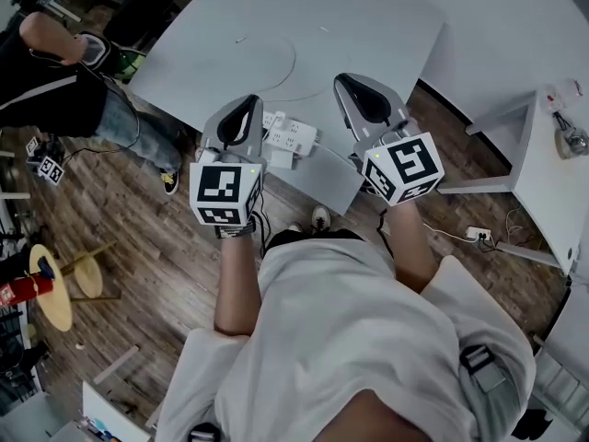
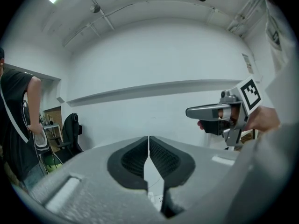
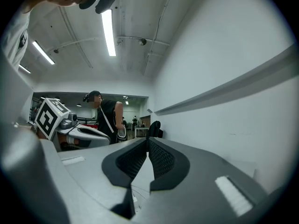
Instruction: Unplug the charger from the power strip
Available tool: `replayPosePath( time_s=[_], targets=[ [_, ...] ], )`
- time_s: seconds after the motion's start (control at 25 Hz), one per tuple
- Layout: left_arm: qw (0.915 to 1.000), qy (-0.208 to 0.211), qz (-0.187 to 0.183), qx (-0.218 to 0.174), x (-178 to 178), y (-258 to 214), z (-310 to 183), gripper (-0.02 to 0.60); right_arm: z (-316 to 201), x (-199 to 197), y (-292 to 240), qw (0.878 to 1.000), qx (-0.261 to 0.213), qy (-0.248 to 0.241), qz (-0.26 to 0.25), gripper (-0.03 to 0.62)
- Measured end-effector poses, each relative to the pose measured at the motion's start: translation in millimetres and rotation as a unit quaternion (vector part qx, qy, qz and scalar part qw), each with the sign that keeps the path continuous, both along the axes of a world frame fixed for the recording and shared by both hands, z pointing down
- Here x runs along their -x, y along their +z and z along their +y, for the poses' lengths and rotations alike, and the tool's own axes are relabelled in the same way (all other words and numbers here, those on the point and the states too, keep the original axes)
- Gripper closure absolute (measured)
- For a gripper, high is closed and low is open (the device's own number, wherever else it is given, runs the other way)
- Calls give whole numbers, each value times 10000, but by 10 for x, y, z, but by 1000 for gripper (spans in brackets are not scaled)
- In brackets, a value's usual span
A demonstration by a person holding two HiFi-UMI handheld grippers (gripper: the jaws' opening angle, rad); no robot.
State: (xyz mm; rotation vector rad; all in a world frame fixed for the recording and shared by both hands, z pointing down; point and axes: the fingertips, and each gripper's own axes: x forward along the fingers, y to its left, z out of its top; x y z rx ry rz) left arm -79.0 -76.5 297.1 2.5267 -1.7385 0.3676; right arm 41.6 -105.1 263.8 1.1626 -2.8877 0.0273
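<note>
Head view: person in a white shirt stands at the near corner of a white table (image 1: 368, 26), one gripper in each hand, both pointing out over the tabletop. Left gripper (image 1: 248, 104): its own view shows the dark ribbed pads (image 2: 133, 158) meeting at the tips, jaws closed, nothing between them. Right gripper (image 1: 348, 83): its own view likewise shows the pad tips together, jaws closed on nothing. Each gripper appears side-on in the other's view, held level, clear of the tabletop. Power strip (image 1: 293, 136), white, lies at the near edge of the table close to the corner, between the two grippers and touched by neither. A small white block (image 1: 282, 159) sits just beside the strip on its near side, likely the charger; cannot tell from this angle whether it is seated in a socket. Marker cubes (image 1: 225, 193) face the head camera. Second person in dark clothes (image 1: 55, 72) stands on the wooden floor (image 1: 138, 238) off the table's left edge.
</note>
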Motion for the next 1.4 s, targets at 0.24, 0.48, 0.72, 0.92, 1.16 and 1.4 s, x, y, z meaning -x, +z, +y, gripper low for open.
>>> replayPosePath(
  time_s=[0.24, 0.48, 0.72, 0.92, 1.16, 1.4],
  targets=[
    [9997, 73, 0, 239, 57, 203, -120, 564, -124, 142, 180, 9997, 174, -71, 142, 563],
    [9972, 144, -10, 730, 80, 650, -164, 529, -194, 253, 554, 9979, 502, -157, 369, 537],
    [9925, 41, 0, 1225, 111, 1148, -218, 494, -274, 258, 1115, 9928, 946, -254, 686, 525],
    [9885, -65, -39, 1513, 104, 1466, -238, 462, -272, 290, 1588, 9862, 1274, -452, 956, 510],
    [9801, 3, 10, 1985, 63, 1906, -300, 420, -316, 384, 2235, 9726, 1783, -598, 1367, 487],
    [9702, 68, 59, 2423, 61, 2339, -418, 403, -406, 461, 2810, 9565, 2283, -716, 1672, 473]
  ],
)
